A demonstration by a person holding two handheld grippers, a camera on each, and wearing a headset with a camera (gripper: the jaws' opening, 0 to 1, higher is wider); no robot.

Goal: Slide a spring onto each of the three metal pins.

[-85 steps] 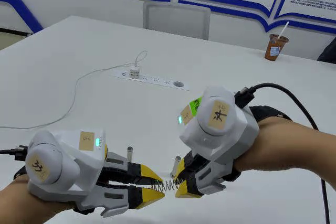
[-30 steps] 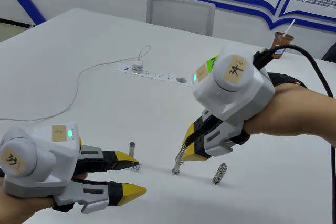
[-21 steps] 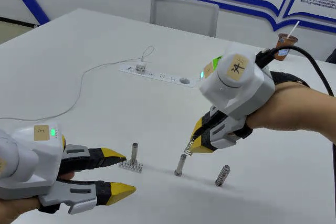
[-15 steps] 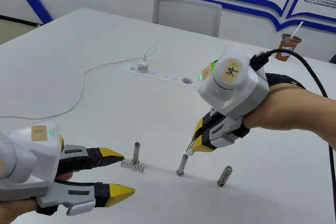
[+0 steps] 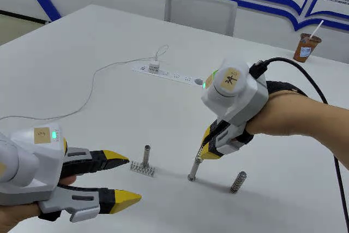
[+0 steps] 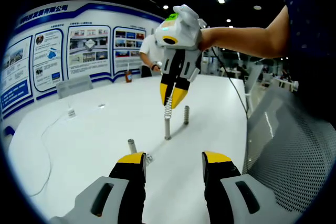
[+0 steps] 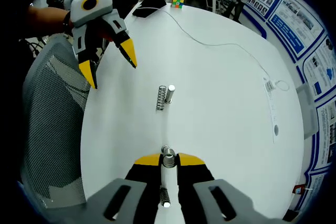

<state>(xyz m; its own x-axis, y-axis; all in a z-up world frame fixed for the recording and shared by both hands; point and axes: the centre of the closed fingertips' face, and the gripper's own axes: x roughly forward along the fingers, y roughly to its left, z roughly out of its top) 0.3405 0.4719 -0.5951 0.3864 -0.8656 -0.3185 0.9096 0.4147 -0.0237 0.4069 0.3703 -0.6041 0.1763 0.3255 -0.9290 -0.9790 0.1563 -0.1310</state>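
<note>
Three metal pins stand on the white table [image 5: 109, 107]. The left pin [image 5: 146, 154] is bare, and a loose spring [image 5: 143, 169] lies at its foot. A spring sits on the right pin [image 5: 238, 181]. Over the middle pin [image 5: 192, 171] my right gripper [image 5: 206, 150] is shut on a spring [image 6: 168, 109], whose lower end meets the pin's top. In the right gripper view that spring [image 7: 168, 158] sits between the yellow fingertips. My left gripper [image 5: 133, 178] hovers open and empty just left of the bare pin [image 6: 132, 145].
A white power strip [image 5: 169, 73] with a plug and a long cable lies further back. A drink cup with a straw [image 5: 305, 47] stands at the far right, and a grey chair [image 5: 202, 12] at the far edge. A mesh chair [image 7: 52, 119] stands beside the table's near edge.
My right gripper has come down with the spring, from above the middle pin to its top. The left gripper stays open in about the same place. The camera has shifted.
</note>
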